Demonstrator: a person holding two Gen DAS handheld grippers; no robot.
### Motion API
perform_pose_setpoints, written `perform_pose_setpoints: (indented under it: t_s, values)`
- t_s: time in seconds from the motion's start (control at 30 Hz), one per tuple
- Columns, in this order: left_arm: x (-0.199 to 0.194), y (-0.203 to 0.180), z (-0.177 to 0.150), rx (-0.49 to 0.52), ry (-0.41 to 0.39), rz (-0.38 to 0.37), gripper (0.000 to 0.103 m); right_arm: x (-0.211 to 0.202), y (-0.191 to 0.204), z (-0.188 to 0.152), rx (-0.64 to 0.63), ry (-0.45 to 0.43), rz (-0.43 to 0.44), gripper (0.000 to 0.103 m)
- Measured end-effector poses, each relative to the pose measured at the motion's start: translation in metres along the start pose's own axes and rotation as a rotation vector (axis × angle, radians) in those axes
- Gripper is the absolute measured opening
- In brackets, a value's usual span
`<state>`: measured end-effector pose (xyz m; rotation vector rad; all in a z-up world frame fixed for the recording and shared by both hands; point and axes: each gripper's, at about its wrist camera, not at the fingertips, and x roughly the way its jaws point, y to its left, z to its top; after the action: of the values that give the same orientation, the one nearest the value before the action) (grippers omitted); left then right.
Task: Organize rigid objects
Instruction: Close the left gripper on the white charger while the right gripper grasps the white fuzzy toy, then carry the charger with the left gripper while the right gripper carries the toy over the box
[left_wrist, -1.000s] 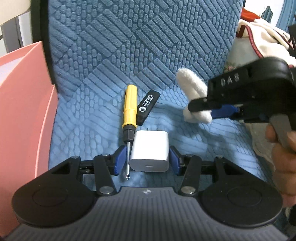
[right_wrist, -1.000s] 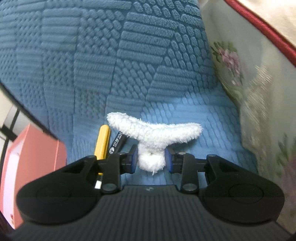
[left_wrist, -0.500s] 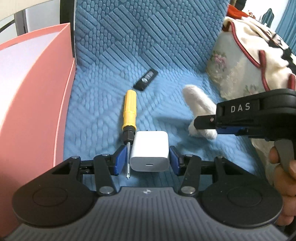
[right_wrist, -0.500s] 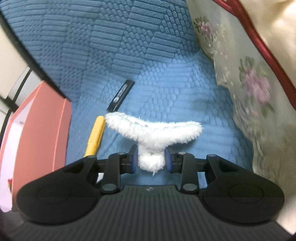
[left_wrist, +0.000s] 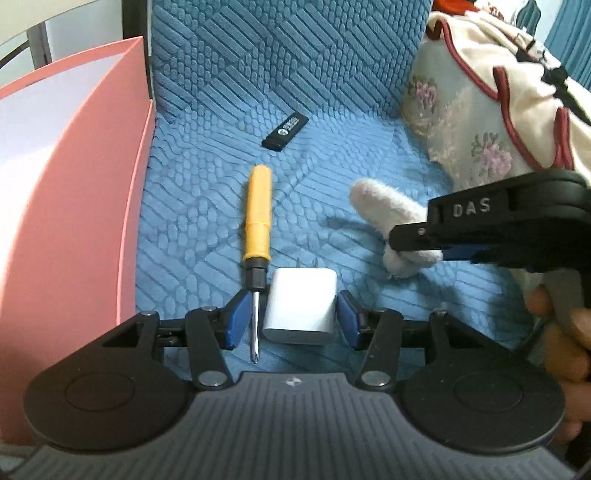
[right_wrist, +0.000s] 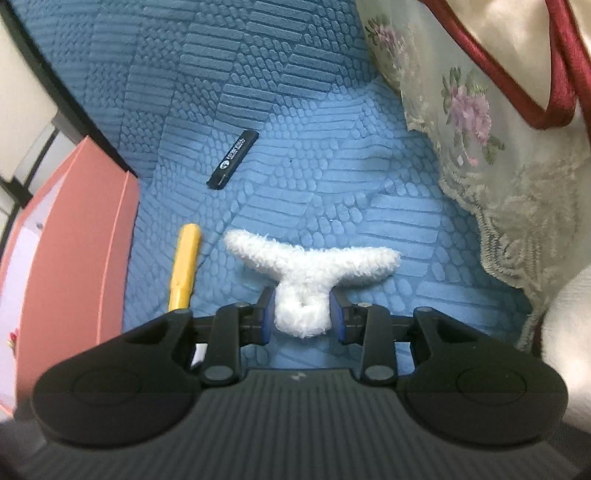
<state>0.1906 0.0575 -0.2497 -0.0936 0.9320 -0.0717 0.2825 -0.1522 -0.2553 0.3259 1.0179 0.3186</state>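
Note:
My left gripper (left_wrist: 291, 319) is shut on a white charger block (left_wrist: 301, 310) together with the metal shaft of a yellow-handled screwdriver (left_wrist: 258, 216), both held above the blue quilted sofa seat (left_wrist: 332, 147). My right gripper (right_wrist: 302, 317) is shut on a white fluffy Y-shaped hair clip (right_wrist: 314, 262); it also shows in the left wrist view (left_wrist: 388, 210). A black USB stick (left_wrist: 285, 130) lies on the seat further back, and in the right wrist view (right_wrist: 232, 158). The screwdriver handle (right_wrist: 184, 266) shows left of the clip.
A pink open box (left_wrist: 70, 192) stands at the left edge of the seat, seen also in the right wrist view (right_wrist: 70, 251). A floral cushion with red piping (left_wrist: 480, 110) sits at the right (right_wrist: 480, 110). The sofa back rises behind.
Both grippers have risen and pulled back from the seat with their loads. The USB stick stays on the seat and now looks farther away. The pink box has come more into view.

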Motion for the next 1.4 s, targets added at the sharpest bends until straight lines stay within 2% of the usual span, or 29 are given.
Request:
perform_pose_setpoints:
  t_s: [0.13,0.23,0.4,0.73,0.9,1.13,1.4]
  values:
    - [-0.008,-0.002,0.001,-0.002,-0.030,-0.044,0.057,0.005,-0.005,0.005,0.037,-0.001,0.020,0.039]
    - [-0.005,-0.003,0.001,0.000,-0.015,-0.064,0.057,0.010,-0.004,0.006,0.018,0.003,0.019,0.040]
    - [0.007,-0.002,0.002,0.003,0.021,-0.058,0.056,0.018,0.000,0.006,-0.012,-0.003,0.006,0.040]
    - [0.023,-0.015,0.004,0.029,0.021,-0.012,0.056,0.021,0.003,0.007,-0.056,-0.047,-0.022,0.039]
    - [0.032,-0.018,0.007,0.040,0.014,0.017,0.049,0.023,0.009,0.008,-0.095,-0.050,-0.042,0.038]
    - [0.028,-0.011,0.012,-0.018,-0.001,0.023,0.048,0.014,0.013,0.005,-0.133,-0.062,-0.035,0.035]
    - [0.002,-0.004,0.028,-0.131,-0.055,0.015,0.048,-0.011,0.013,0.007,-0.150,-0.058,-0.027,0.035]
